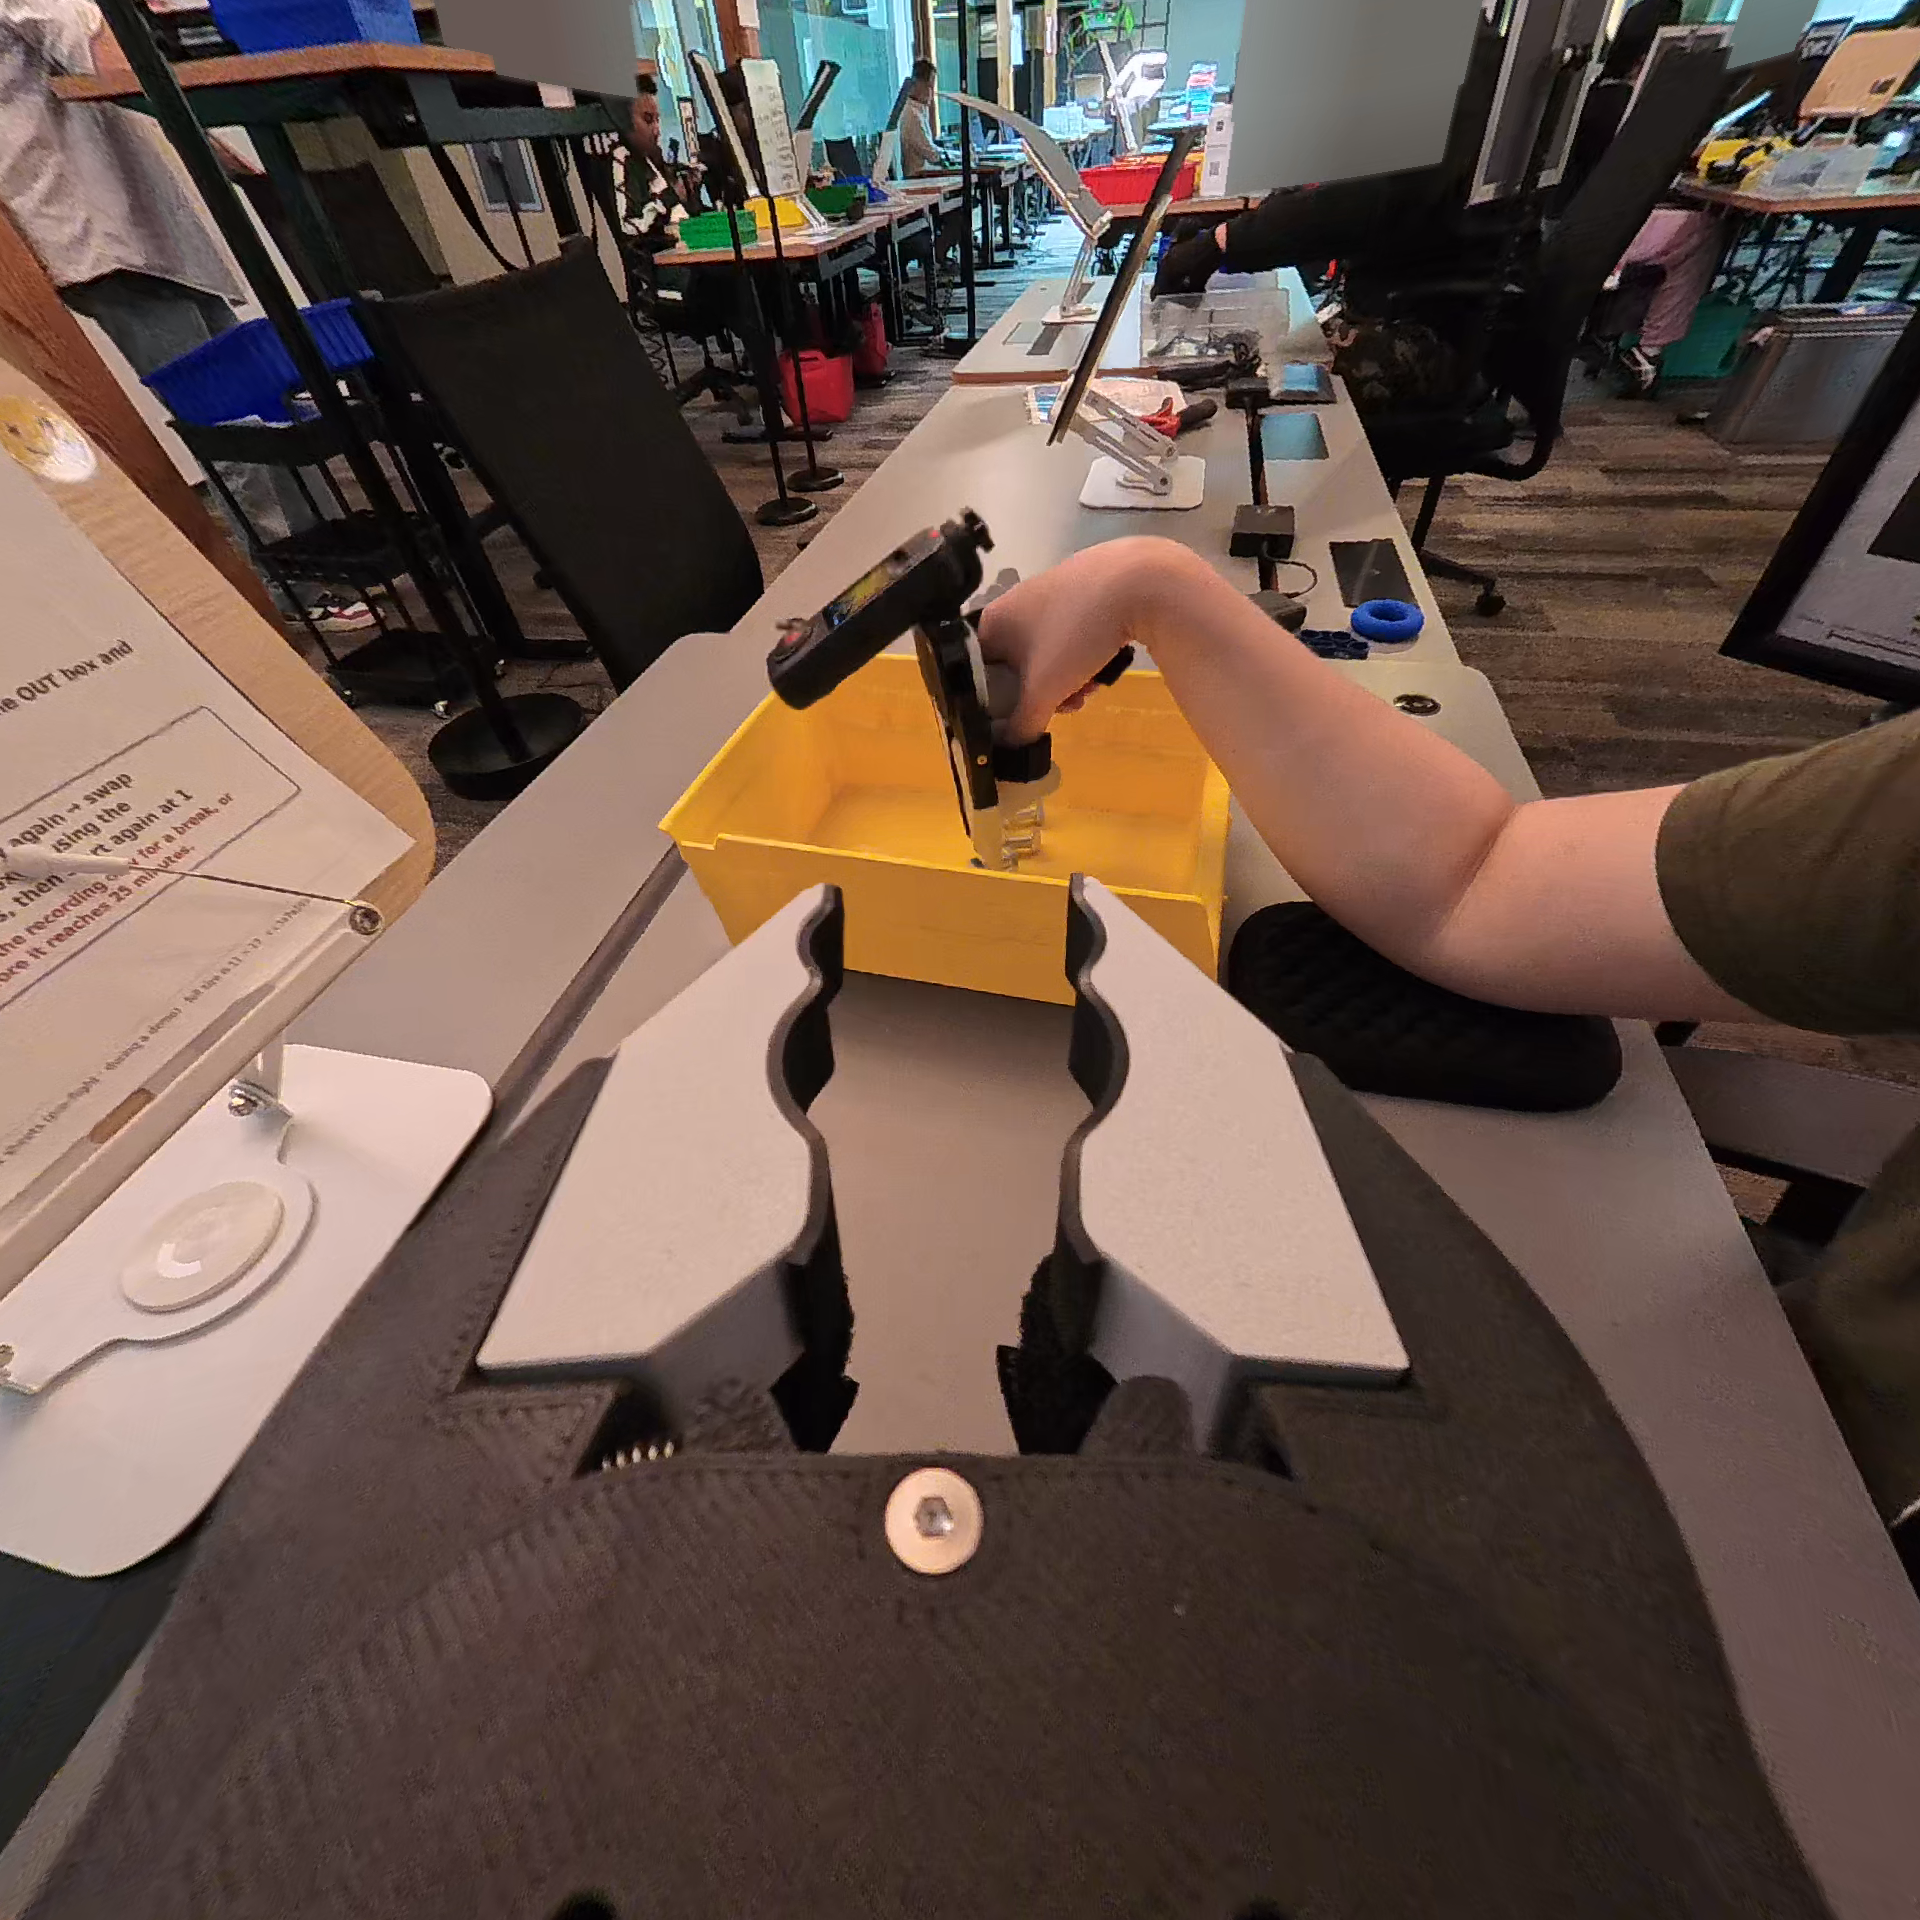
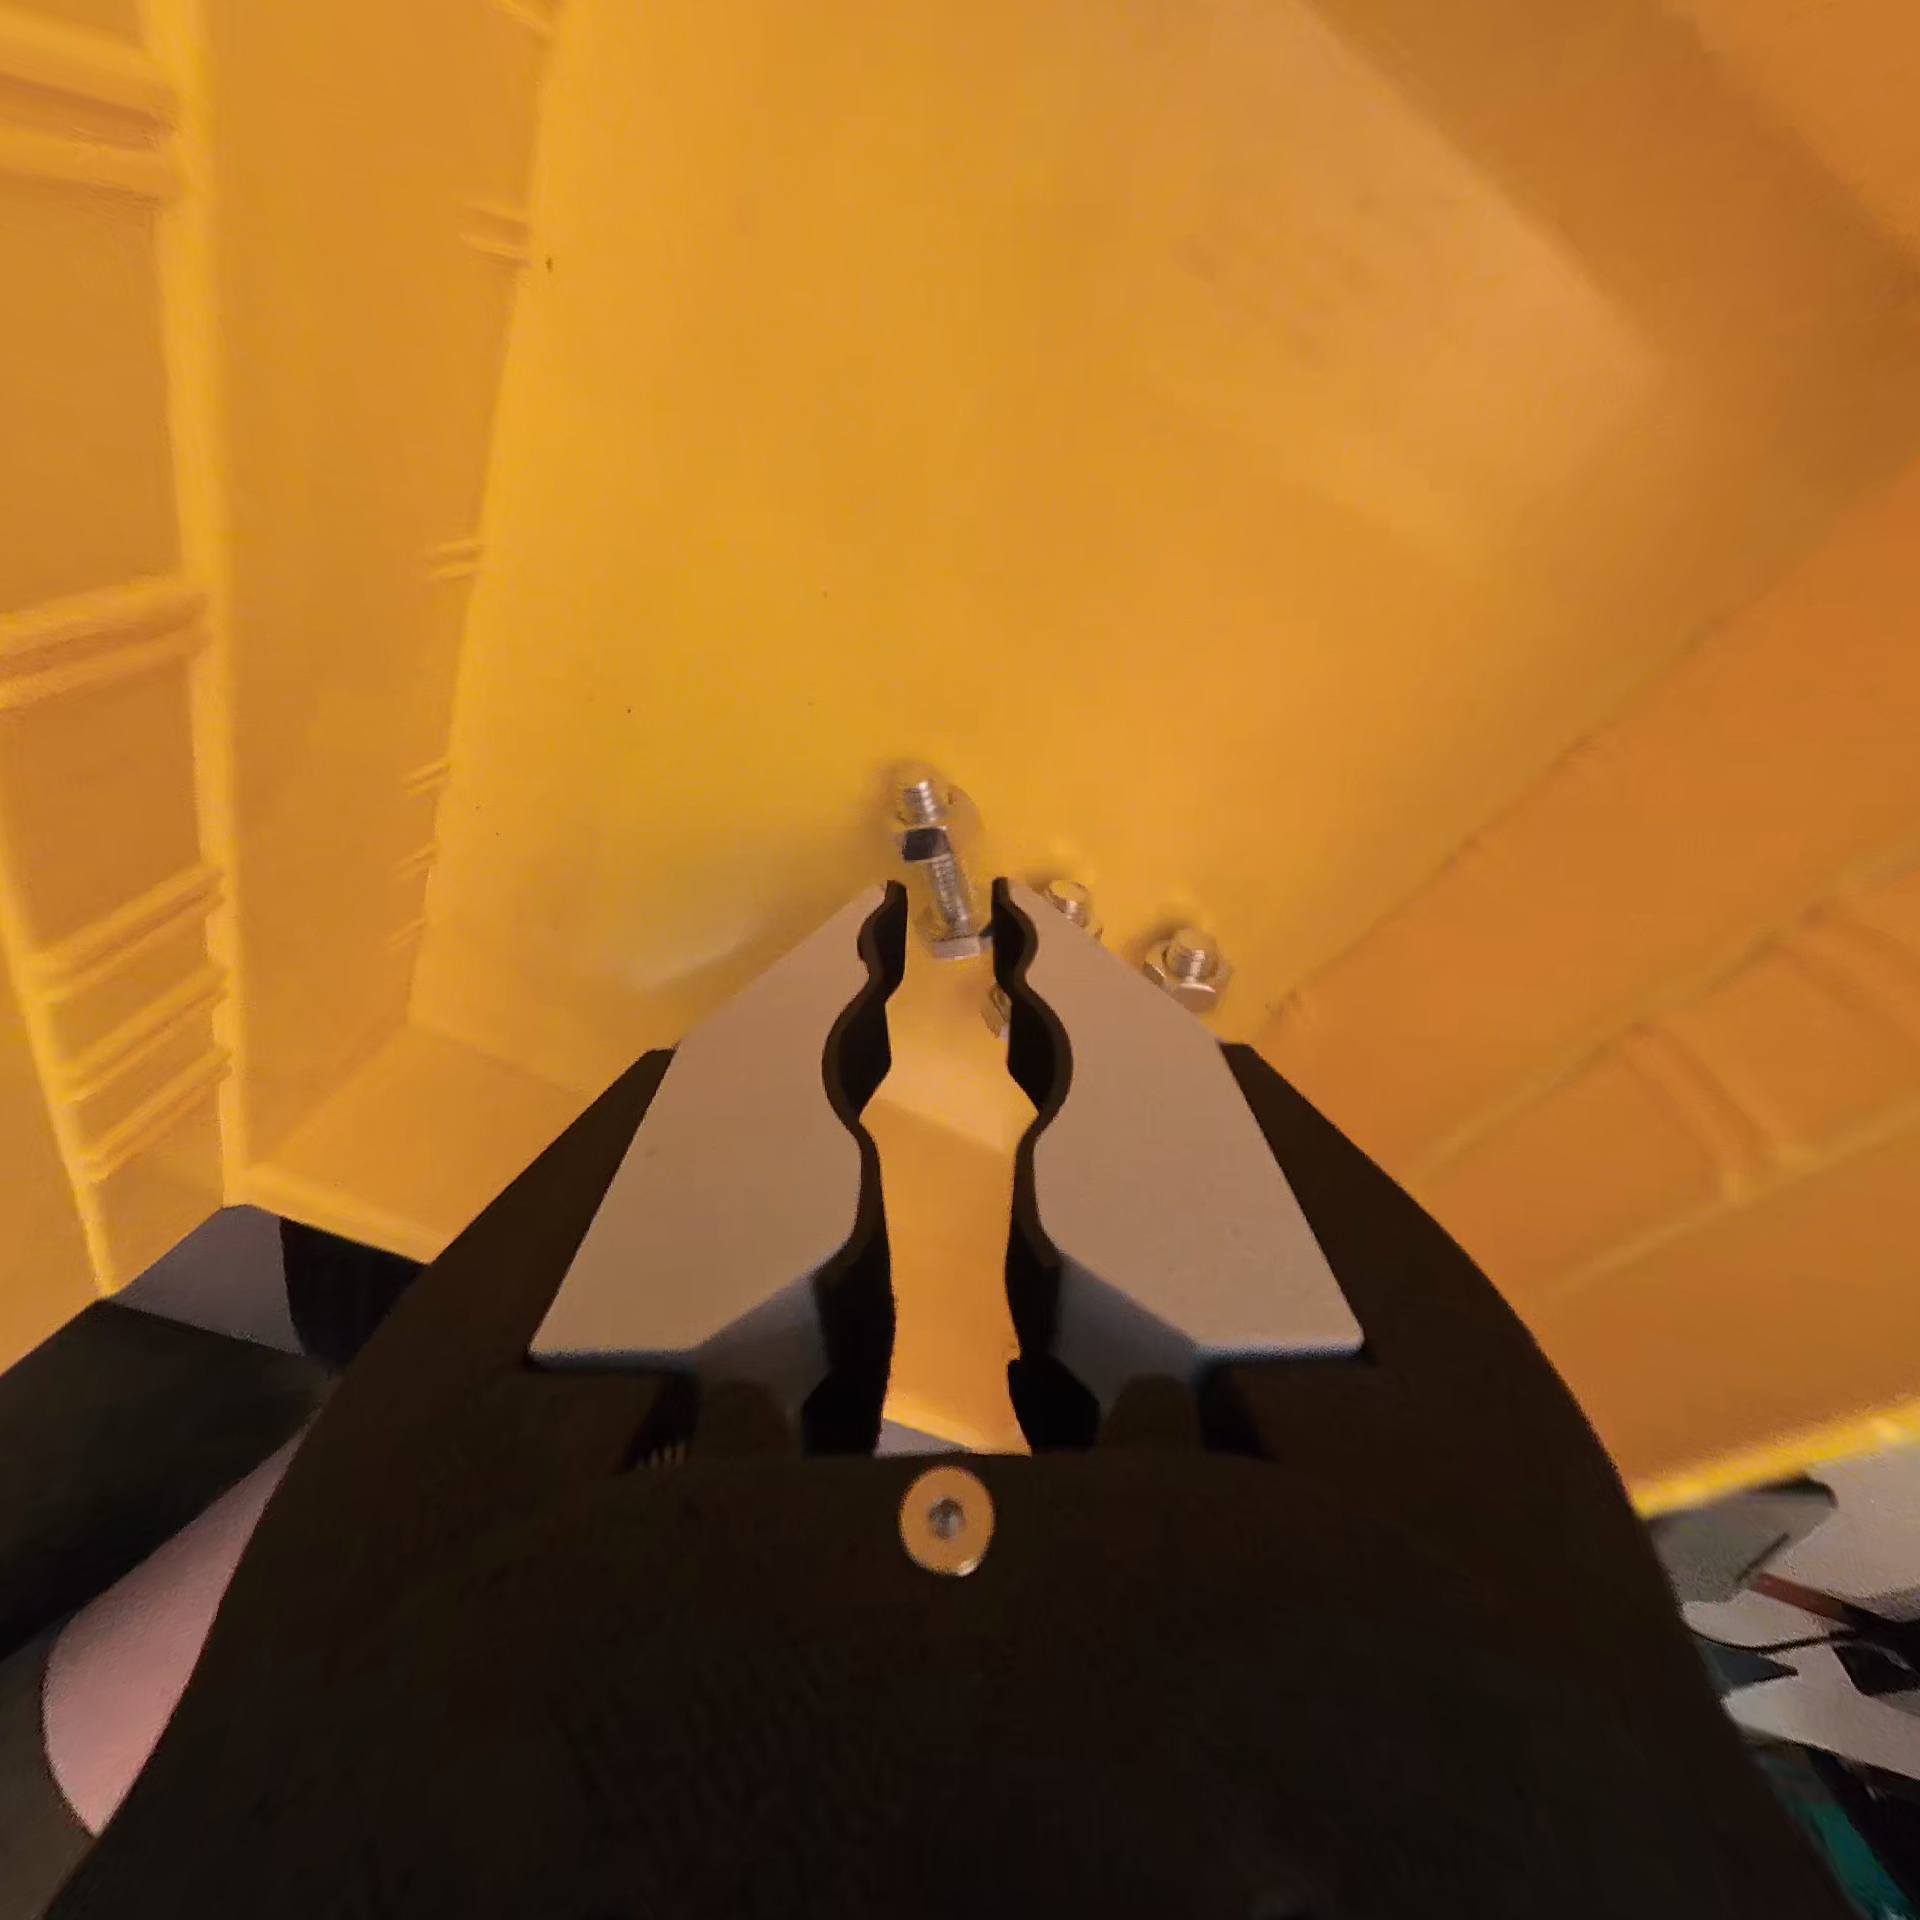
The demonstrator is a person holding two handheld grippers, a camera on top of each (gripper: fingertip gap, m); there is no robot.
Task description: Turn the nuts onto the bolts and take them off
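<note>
My right gripper [image 2: 948, 896] is down inside the yellow bin [image 2: 935, 468], its fingers a narrow gap apart. A silver bolt [image 2: 943, 902] with a nut [image 2: 921, 844] threaded on it lies on the bin floor, its head between the fingertips with small gaps on both sides. Two loose nuts [image 2: 1184, 966] [image 2: 1070, 899] lie just to the right. The left wrist view shows a hand tilting the right gripper [image 1: 1003, 847] into the bin [image 1: 769, 883]. My left gripper [image 1: 953, 904] is open and empty over the grey table [image 1: 935, 1195], in front of the bin.
A black padded rest [image 1: 1423, 1018] lies right of the bin under the person's forearm. A sign on a white stand [image 1: 156, 935] is at the left. A tablet stand [image 1: 1132, 457], a blue ring [image 1: 1387, 620] and small items lie farther along the table. The gap from one gripper's tips to the other's is roughly 40 centimeters.
</note>
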